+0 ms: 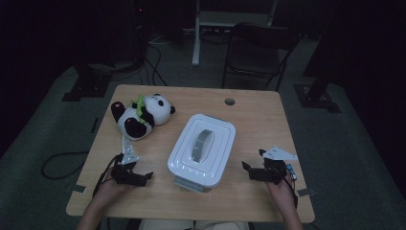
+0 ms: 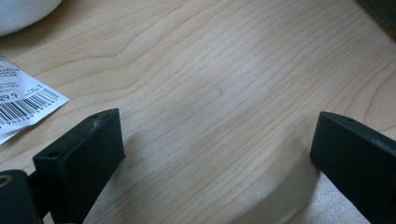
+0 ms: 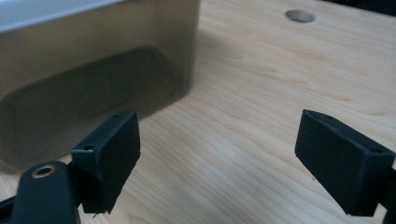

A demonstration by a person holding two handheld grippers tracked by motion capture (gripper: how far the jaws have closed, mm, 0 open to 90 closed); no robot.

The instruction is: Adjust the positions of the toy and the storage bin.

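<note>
A white lidded storage box (image 1: 202,146) with a grey handle on its lid stands in the middle of the wooden table (image 1: 258,120). A black-and-white panda plush (image 1: 141,115) lies at the back left. My left gripper (image 1: 135,175) rests near the front left edge, open, with bare wood between its jaws (image 2: 215,140). My right gripper (image 1: 251,168) sits to the right of the box, open, nothing between its jaws (image 3: 217,154). In the right gripper view the box's translucent wall (image 3: 93,79) stands close at the left.
A white barcode tag (image 2: 23,100) lies on the wood left of the left gripper, near the plush's white edge (image 2: 23,14). A cable hole (image 1: 230,101) marks the table's back. A dark chair (image 1: 261,48) stands behind the table.
</note>
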